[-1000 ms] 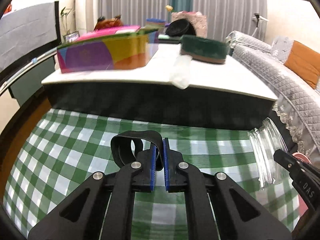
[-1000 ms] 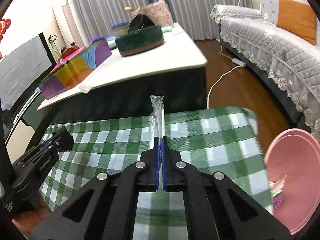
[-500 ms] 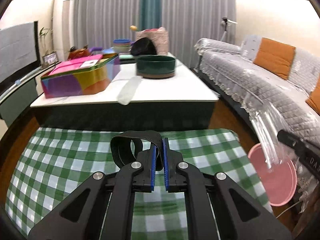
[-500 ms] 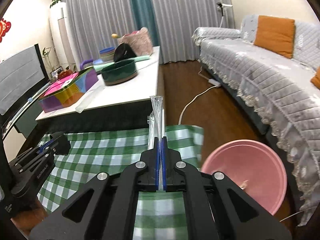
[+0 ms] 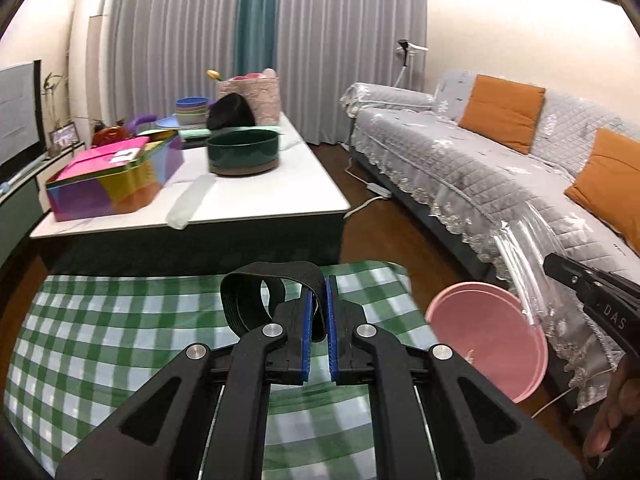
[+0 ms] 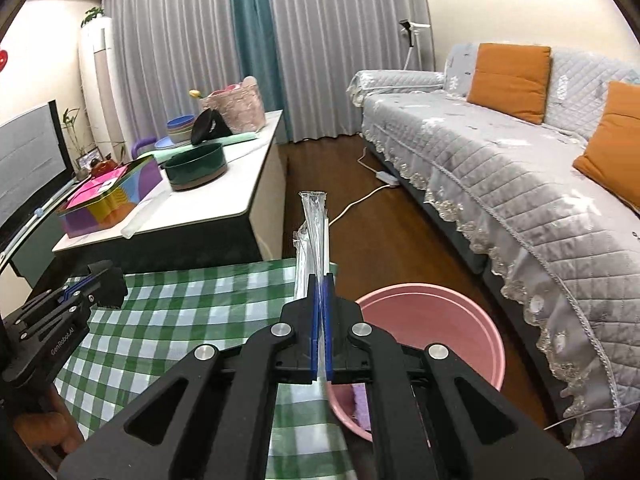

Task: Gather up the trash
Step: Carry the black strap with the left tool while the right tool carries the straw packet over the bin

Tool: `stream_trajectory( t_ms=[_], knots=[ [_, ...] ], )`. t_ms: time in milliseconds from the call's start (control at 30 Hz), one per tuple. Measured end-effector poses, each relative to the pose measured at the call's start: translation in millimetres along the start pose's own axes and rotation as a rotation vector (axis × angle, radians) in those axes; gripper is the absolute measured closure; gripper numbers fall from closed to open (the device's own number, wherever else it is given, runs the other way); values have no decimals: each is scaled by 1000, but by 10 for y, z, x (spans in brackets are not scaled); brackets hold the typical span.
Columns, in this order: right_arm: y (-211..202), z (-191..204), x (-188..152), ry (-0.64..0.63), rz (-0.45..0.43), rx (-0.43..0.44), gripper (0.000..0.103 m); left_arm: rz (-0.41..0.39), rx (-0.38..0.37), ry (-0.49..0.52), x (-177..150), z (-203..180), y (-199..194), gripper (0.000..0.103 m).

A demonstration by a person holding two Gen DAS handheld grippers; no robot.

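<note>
My left gripper [image 5: 318, 296] is shut on a looped black elastic strap [image 5: 256, 294] and holds it above the green checked cloth [image 5: 100, 320]. My right gripper [image 6: 320, 284] is shut on a clear plastic wrapper [image 6: 314, 224] that sticks up edge-on between its pads. In the left wrist view the wrapper [image 5: 524, 256] hangs over the near rim of the pink bin [image 5: 488, 332]. The pink bin [image 6: 432, 320] stands on the floor just right of the cloth, with some scraps inside.
A white-topped coffee table [image 5: 260, 196] behind the cloth carries a colourful tin box [image 5: 112, 176], a dark green bowl [image 5: 242, 152] and a clear wrapper [image 5: 188, 200]. A grey covered sofa [image 6: 520, 184] with orange cushions runs along the right. A cable lies on the wooden floor.
Both grippers have pulled back, up and to the right. The pink bin has come into view, and the right gripper has carried the wrapper from over the cloth to beside the bin.
</note>
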State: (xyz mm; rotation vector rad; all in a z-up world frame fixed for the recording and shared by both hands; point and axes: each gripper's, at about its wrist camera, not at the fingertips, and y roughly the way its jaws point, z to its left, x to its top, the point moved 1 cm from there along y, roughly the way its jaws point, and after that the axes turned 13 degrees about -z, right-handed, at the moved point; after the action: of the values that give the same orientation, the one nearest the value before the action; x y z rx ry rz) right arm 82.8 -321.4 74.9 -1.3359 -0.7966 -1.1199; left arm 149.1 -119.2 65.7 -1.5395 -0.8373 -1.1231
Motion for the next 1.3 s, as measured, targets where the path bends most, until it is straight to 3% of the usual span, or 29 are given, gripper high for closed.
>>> stream_trajectory(
  t_ms=[733,1300],
  knots=[
    [21,-834,-66,49,5,-146,101,7,-249,52,-181,-1107,319,97],
    [162,-1233,-261,70,48,-206,101,53,-339,74,-389,-1539,560,97]
  ],
)
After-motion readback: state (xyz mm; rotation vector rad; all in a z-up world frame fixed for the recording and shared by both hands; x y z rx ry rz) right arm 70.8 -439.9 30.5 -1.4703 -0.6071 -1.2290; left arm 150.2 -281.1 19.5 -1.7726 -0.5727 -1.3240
